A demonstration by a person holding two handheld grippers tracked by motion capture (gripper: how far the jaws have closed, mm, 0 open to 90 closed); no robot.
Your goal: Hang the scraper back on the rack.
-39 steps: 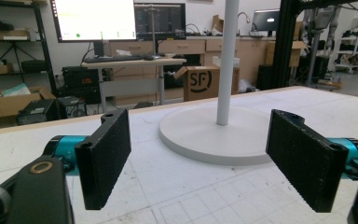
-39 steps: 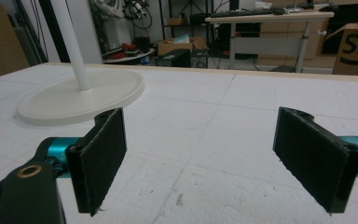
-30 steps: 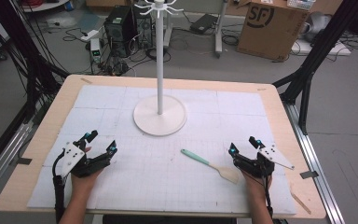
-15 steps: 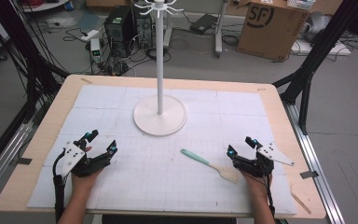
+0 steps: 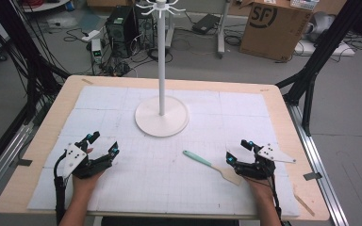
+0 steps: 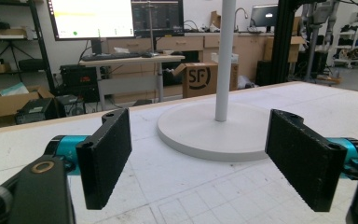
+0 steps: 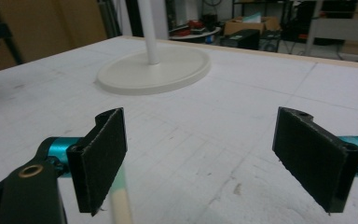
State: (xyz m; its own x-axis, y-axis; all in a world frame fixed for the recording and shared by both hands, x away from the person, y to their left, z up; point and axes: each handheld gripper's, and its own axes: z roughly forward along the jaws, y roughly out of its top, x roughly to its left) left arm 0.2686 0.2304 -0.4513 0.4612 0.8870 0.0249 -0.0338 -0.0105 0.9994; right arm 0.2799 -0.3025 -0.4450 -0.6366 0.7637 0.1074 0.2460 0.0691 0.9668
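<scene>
My right gripper (image 5: 239, 151) sits low near the table's (image 5: 37, 141) right front corner, jaws spread wide with nothing between them. The spatula (image 5: 212, 166) lies flat on the white gridded mat (image 5: 245, 113) just left of it — mint-green handle pointing toward the table's middle, pale wooden blade toward the front edge, the blade just beside the gripper's nearer jaw. In the right gripper view the spatula's (image 7: 119, 196) handle runs under the left-hand jaw, blurred; I cannot tell whether it touches.

My left gripper (image 5: 103, 143) rests near the left front corner, jaws also spread and empty, well apart from the spatula. Its own view looks between the pads at the stand's round base (image 6: 214, 128).

The white stand (image 5: 161, 115) is upright at mid-table, toward the far edge — pole rising to a hook crown.
</scene>
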